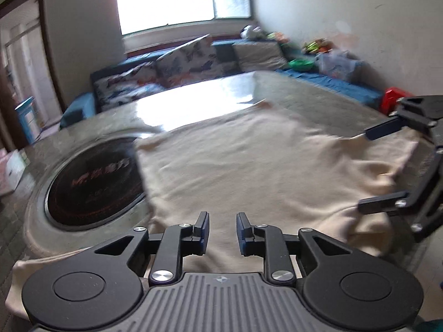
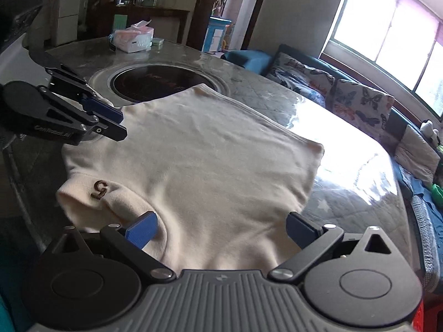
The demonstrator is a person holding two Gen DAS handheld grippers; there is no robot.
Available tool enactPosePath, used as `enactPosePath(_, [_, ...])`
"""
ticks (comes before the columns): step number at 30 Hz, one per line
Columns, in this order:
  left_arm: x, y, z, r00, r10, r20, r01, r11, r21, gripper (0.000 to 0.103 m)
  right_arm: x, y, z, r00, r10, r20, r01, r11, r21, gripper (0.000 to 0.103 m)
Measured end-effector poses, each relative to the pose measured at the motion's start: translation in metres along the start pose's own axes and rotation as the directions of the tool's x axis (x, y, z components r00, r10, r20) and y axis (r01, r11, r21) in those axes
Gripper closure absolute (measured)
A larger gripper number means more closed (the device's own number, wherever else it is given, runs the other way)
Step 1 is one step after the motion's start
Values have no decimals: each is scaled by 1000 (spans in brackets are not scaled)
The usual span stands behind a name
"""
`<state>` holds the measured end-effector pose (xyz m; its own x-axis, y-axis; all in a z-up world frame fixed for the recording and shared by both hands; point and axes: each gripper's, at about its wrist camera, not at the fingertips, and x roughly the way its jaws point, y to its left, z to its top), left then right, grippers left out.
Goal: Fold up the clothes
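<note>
Garment flat, both grippers free

Left gripper (image 2: 110, 123) hangs over the shirt's left edge, jaws slightly apart, nothing between them. The cream shirt (image 2: 205, 160) lies spread on the table (image 2: 346, 182), partly over the round hotplate (image 2: 155, 81). Right gripper (image 2: 221, 228) stands wide open — best pinch one layer cleanly. Bare tabletop beyond gives folding room.

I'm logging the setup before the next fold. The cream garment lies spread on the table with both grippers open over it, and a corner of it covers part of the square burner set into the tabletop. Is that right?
Not quite: the burner is round, not square, as the right wrist view shows. The rest holds: the cream garment lies spread on the table, one corner over the burner's edge, with the left gripper and right gripper both open.
</note>
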<state>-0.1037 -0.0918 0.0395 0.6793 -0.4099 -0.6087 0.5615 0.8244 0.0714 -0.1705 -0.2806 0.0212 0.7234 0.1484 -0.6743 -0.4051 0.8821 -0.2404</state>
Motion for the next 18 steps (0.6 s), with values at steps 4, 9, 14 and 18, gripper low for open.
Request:
enactPosePath(4, [-16,-24,-1,992,-120,43,116,990,78,80,-14,9,-4,998,56,0,-56,998,1,23])
enactPosePath(9, [-11,-46,-11,982,-186,23,179,968,174,81,-18,32,-8,990,141,-8,-141,990,-22,50])
enactPosePath(14, [-6,-48,-20,979,-204,-8,202,959,197,81,-13,46,-10,987,159,-21,-160,985,-61,68])
enactPosePath(18, [-11,-48,-23,975,-223,-4,219,952,216,81,-16,48,-12,991,132,-24,-133,989,-69,89])
